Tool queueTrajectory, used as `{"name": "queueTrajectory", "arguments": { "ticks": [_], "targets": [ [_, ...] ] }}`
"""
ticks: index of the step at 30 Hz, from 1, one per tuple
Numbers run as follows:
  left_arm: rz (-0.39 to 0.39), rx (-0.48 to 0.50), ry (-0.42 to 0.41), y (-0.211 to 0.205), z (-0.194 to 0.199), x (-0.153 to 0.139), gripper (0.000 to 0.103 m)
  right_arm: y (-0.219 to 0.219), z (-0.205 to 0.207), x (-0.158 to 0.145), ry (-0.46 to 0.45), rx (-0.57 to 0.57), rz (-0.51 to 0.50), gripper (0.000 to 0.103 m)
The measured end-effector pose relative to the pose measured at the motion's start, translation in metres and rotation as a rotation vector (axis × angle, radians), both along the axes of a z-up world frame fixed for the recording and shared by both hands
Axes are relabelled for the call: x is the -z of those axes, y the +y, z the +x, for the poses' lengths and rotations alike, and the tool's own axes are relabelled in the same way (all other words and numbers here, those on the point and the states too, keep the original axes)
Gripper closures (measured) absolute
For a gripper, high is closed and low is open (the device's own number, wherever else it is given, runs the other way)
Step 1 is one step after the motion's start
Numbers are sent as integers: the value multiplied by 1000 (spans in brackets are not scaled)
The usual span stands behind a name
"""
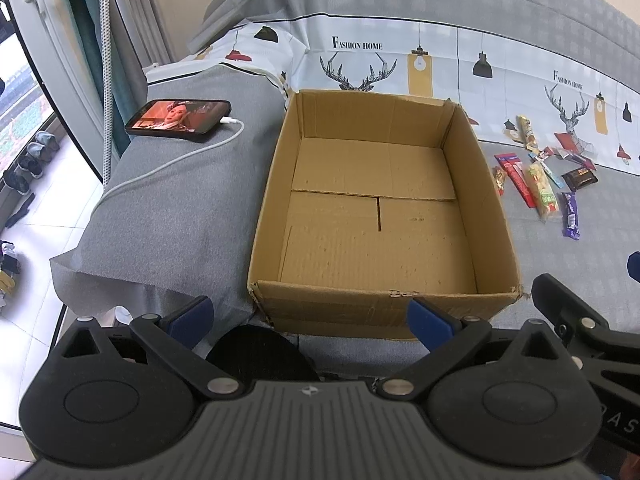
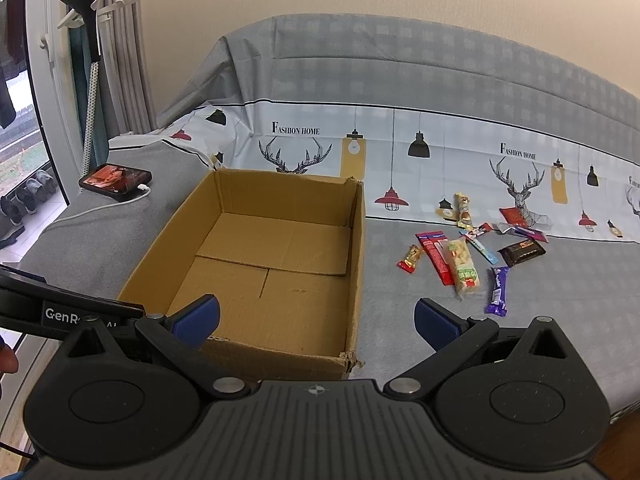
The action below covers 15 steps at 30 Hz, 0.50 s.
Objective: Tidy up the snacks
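Note:
An open, empty cardboard box sits on the grey bed. Several snack packs lie loose to its right: a red bar, a pale puffed-snack pack, a purple bar, a dark chocolate pack, a small red-gold candy and a gold stick. My left gripper is open and empty at the box's near edge. My right gripper is open and empty over the box's near right corner, short of the snacks.
A phone playing video lies on a grey pillow left of the box, with a white charging cable. A patterned sheet covers the sofa back. The floor and window are at far left.

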<state>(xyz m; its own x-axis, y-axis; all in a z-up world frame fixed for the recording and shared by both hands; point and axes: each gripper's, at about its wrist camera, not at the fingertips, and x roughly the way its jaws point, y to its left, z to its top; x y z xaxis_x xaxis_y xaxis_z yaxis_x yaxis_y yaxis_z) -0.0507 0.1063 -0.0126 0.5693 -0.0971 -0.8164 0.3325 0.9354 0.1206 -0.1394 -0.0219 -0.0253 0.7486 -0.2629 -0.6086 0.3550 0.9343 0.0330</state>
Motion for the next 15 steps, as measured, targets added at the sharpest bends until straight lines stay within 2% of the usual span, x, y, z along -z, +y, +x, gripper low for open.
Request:
{"name": "queueTrajectory", "arguments": {
  "ticks": [10, 15],
  "targets": [
    [24, 13, 18, -17, 1, -2, 0, -18, -5, 4, -36, 16, 59, 0],
    [33, 40, 7, -34, 0, -3, 0, -31, -9, 5, -41, 43, 31, 0]
  ]
}}
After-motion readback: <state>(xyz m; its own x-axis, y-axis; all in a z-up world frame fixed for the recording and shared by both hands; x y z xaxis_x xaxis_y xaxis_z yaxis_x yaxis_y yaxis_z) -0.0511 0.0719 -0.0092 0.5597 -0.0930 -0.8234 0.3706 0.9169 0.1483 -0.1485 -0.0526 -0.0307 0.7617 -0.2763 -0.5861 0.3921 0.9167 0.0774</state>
